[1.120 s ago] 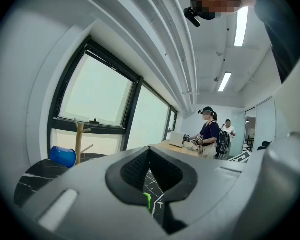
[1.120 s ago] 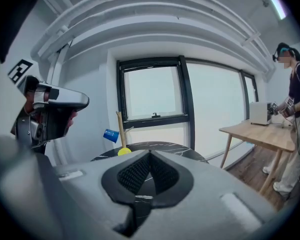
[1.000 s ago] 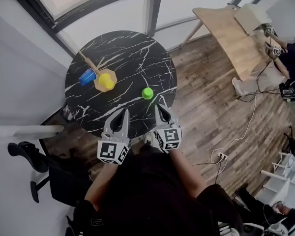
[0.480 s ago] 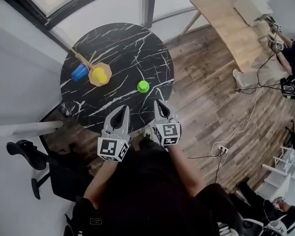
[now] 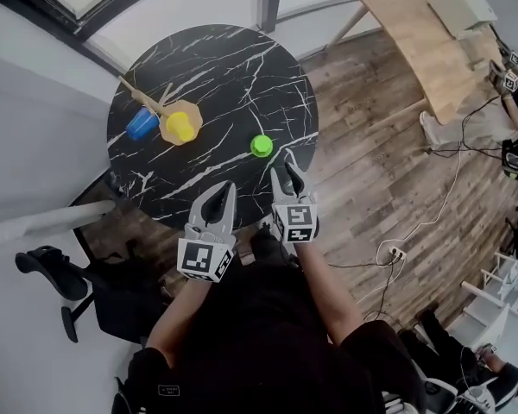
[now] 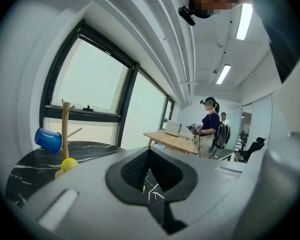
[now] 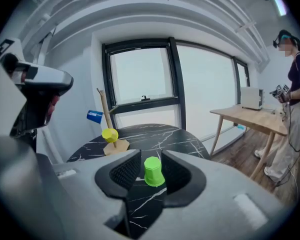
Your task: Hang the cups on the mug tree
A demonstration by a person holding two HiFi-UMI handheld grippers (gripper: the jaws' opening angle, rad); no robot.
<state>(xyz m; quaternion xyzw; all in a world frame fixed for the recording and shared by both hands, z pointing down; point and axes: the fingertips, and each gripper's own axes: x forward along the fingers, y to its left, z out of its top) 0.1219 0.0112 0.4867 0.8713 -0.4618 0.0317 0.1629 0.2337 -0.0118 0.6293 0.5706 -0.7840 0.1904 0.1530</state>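
Right gripper closer to green cup; jaws just spread, cup ahead in line with gap, untouched. Left gripper jaws pressed together, empty. Grasp likely next.

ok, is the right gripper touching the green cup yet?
Apart. The right gripper view shows it: the right gripper, its fingers just opening, frames the green cup with bare table visible on either side; the cup stands ahead of them.

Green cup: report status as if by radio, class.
Left gripper shut, empty. Right gripper jaws just opening, green cup ahead, untouched. Blue cup, yellow cup at mug tree. Nothing in the way.
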